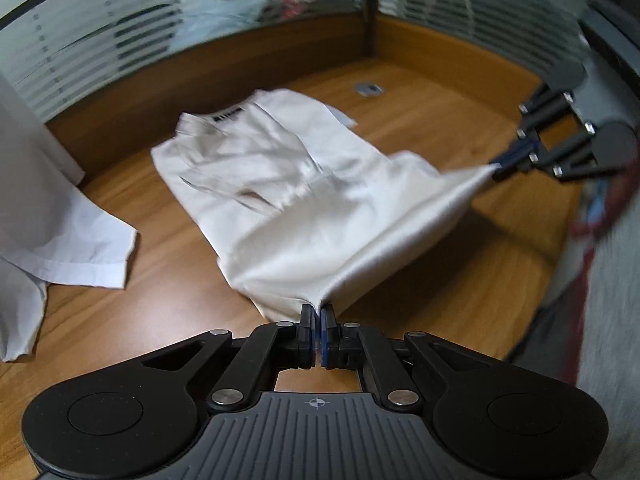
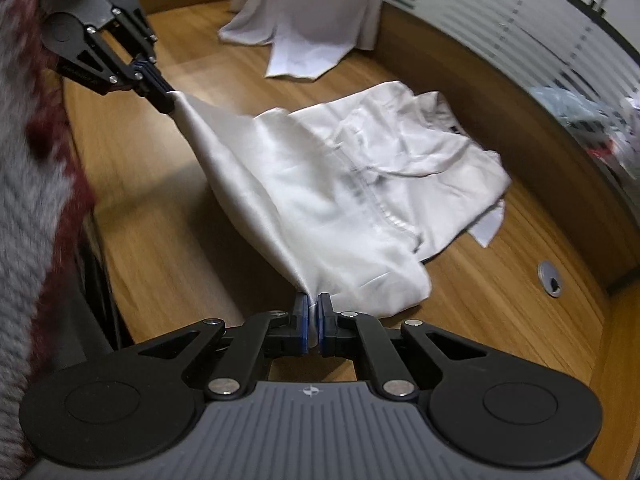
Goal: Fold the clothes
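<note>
A cream-white shirt [image 1: 280,184] lies on the wooden table [image 1: 420,120], collar end far from me, with a dark label at the neck. My left gripper [image 1: 318,310] is shut on one near corner of its hem. My right gripper [image 1: 498,168] is shut on the other hem corner, and the edge between the two hangs raised and stretched above the table. In the right wrist view the right gripper [image 2: 312,300] pinches the shirt [image 2: 360,184], and the left gripper [image 2: 170,102] holds its corner at upper left.
A second white garment [image 1: 60,216] lies at the table's left, seen also as white garment [image 2: 304,20]. A round cable grommet [image 2: 550,278] sits in the tabletop. A striped glass partition [image 1: 100,40] rings the table. A person's grey and red sleeve [image 2: 36,160] shows at left.
</note>
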`<state>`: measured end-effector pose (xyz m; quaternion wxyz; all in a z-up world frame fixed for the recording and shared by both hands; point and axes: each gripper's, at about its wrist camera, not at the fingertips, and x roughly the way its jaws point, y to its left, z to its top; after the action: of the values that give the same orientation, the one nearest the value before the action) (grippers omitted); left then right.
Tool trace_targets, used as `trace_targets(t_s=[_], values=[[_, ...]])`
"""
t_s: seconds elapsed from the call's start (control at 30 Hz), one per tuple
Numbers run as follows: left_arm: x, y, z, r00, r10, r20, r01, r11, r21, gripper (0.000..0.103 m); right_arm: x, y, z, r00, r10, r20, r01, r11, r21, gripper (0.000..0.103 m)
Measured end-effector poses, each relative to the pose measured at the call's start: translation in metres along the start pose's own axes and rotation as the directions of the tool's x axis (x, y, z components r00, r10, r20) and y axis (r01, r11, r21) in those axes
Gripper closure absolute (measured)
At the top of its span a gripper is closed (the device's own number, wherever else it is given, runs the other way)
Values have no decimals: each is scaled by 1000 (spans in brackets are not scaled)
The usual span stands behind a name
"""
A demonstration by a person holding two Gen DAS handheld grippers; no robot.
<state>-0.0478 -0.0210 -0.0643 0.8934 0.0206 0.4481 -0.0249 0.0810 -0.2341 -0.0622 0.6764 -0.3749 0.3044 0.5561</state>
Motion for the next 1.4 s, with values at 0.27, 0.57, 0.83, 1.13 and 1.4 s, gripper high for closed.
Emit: trace_targets(t_s=[0.27,0.57,0.83,1.13,1.4], values=[[24,40,61,998,64,-4,-64,995,-83,98,12,-48,45,996,-92,17,92,995,50,99],[91,86,103,990,103,-98,-118,980,-160,98,84,-115,79,995,-81,-61,84,995,58,99],[148,107,113,977,98,-187,-134,973,-190,98,155,-152,92,989,-18,-146,26,998,54,99],[183,117,105,973,77,-217,-126,966,-227,98,194,-163,90,982,27,-188,-14,997,70,98],[164,120,101,989,87,-116,-111,970,-218,96,185,-167,88,988,-6,-154,22,995,102,83]])
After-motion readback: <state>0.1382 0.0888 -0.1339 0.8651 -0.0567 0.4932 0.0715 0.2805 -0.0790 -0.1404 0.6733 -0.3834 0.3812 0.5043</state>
